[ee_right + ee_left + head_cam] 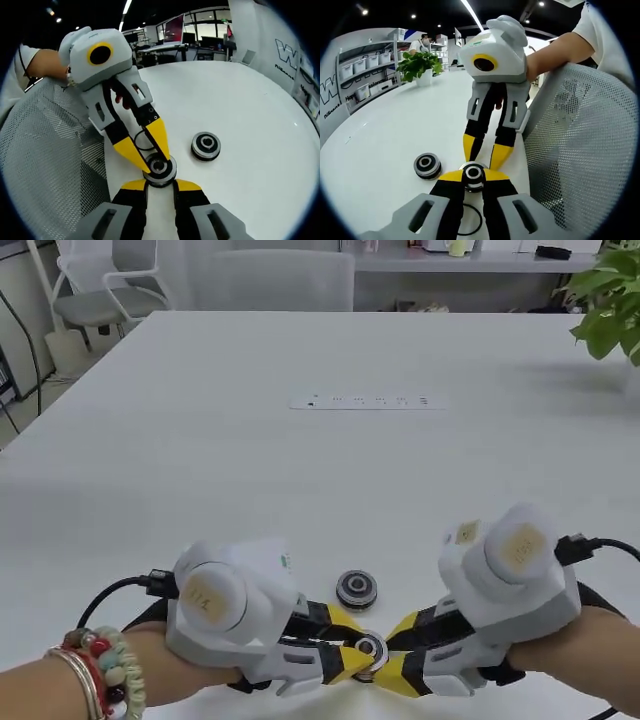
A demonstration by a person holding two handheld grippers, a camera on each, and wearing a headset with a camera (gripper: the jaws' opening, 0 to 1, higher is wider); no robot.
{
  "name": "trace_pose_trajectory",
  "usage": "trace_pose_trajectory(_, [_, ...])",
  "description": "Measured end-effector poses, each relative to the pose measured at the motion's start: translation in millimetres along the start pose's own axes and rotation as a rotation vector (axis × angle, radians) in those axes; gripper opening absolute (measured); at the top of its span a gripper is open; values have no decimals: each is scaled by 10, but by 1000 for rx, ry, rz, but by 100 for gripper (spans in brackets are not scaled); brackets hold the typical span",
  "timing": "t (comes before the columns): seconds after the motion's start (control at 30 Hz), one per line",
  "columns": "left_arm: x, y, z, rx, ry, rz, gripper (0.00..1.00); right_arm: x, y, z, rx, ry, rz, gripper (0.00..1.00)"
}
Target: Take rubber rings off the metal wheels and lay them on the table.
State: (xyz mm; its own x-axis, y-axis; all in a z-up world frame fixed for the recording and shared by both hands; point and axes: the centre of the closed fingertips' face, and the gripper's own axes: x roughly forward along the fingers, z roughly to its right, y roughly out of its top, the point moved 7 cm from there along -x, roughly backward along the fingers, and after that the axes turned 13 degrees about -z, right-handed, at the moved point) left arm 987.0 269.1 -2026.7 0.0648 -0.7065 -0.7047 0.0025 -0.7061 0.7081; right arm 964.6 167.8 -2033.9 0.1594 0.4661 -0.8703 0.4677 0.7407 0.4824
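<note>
A metal wheel (369, 647) with a dark rubber rim is held just above the white table's (300, 490) near edge, between both grippers. My left gripper (350, 655) comes in from the left. Its yellow tips are shut on the wheel (473, 175). My right gripper (392, 648) meets it from the right, and its tips are closed on the same wheel (160, 170) at the rim. A second wheel (356, 588) lies flat on the table just beyond. A loose black rubber ring (479, 222) lies on the table under my left gripper (473, 176).
A flush socket panel (365, 401) sits mid-table. A potted plant (608, 300) stands at the far right and chairs (275, 280) at the far side. A mesh chair back (580, 150) is close behind the table's near edge.
</note>
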Motion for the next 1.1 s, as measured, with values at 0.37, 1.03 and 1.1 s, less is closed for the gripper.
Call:
trace_pose_trajectory(0.37, [-8,-13,-7,-1,2,-1,8,-37,-25,48,12,-15,-15,0])
trace_pose_trajectory(1.03, [1,-3,-27,0,15,-12,8,-164,6,143,318,77,99,0])
trace_pose_trajectory(1.1, [1,-3,-28,-1,18,-12,8,-166,-18,163,347,85,70,0])
